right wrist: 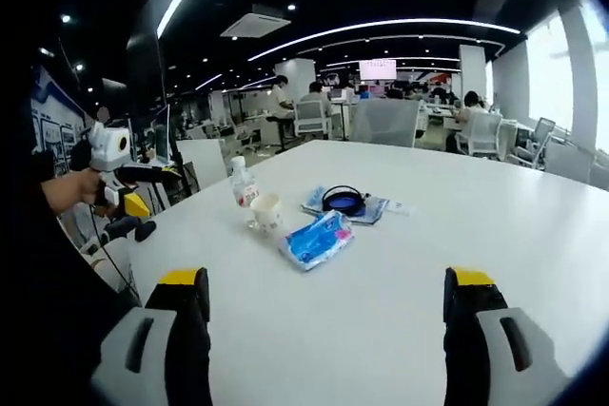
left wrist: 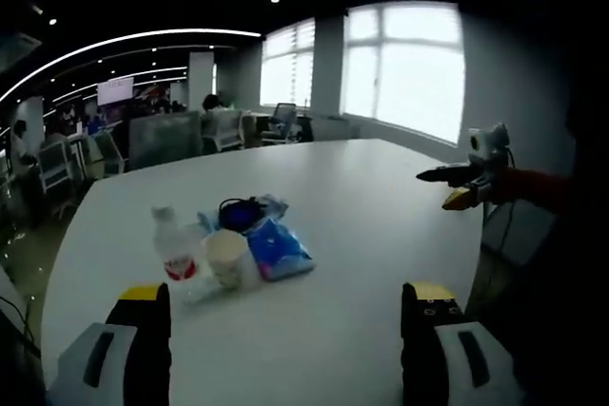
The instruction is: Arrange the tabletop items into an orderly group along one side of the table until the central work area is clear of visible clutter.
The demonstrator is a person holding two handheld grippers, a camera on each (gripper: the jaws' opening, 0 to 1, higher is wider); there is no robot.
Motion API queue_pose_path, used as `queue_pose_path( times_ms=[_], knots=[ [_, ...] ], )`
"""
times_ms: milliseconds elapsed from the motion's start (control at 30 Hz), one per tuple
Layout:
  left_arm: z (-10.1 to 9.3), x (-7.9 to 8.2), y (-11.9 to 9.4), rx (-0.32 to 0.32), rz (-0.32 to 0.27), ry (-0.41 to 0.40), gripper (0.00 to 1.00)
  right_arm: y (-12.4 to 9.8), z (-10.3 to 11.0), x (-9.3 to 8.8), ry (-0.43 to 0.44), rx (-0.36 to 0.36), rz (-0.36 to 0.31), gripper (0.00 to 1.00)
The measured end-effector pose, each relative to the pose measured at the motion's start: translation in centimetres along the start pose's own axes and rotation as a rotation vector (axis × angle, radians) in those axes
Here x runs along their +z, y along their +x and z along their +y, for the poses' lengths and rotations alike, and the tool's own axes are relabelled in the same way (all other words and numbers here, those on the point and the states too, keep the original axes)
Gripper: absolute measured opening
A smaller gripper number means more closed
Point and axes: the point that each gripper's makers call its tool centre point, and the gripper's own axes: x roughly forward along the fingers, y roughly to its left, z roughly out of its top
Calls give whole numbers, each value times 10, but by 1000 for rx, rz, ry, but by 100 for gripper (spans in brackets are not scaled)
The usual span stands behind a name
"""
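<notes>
Both claws are just hanging over the near edge of the big white counter (left wrist: 381, 197) with nothing in them. In the left gripper view the left claw (left wrist: 285, 306) has its jaws spread wide apart, empty, bare counter between them. Same deal in the right gripper view: the right claw (right wrist: 326, 297) is gaping open, holding nothing.

The clutter is one little cluster sitting pretty much mid-counter, well ahead of both claws. In the left gripper view there's a clear water bottle (left wrist: 175, 252) with a red label, standing upright at the left of the bunch. Just beside it on the right is a paper cup (left wrist: 226, 256), also upright. Right of the cup lies a blue plastic pack (left wrist: 278, 250), flat on the counter, looks like it's touching or nearly touching the cup. Behind those sits a dark coiled thing (left wrist: 242, 211), maybe headphones or a cable, can't really tell, resting on some flat bluish packet (left wrist: 269, 206).

The right claw also pokes into the left gripper view from the right edge, out past the counter's far side, and the left claw shows at the left of the right gripper view, held in a hand (right wrist: 67, 189).

Office chairs (left wrist: 166, 138) and desks fill the background, big windows (left wrist: 404, 64) behind.
</notes>
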Motion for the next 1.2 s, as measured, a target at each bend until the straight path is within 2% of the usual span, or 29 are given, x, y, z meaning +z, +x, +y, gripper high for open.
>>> queue_pose_path(
  times_ms=[200,633,933,1033,1200],
  knots=[
    [-2,1,-8,-11,-8,-1,100,-1,0,0,9,4,-1,99],
    [-1,0,-7,-34,11,37,98,3,7,-2,10,7,10,98],
    [-2,2,7,-44,25,54,97,13,8,-4,13,22,10,97],
    [-9,1,13,-61,31,65,96,21,6,-11,14,21,33,95],
    [-18,9,23,-97,23,85,95,30,10,-17,16,22,56,93]
  ],
)
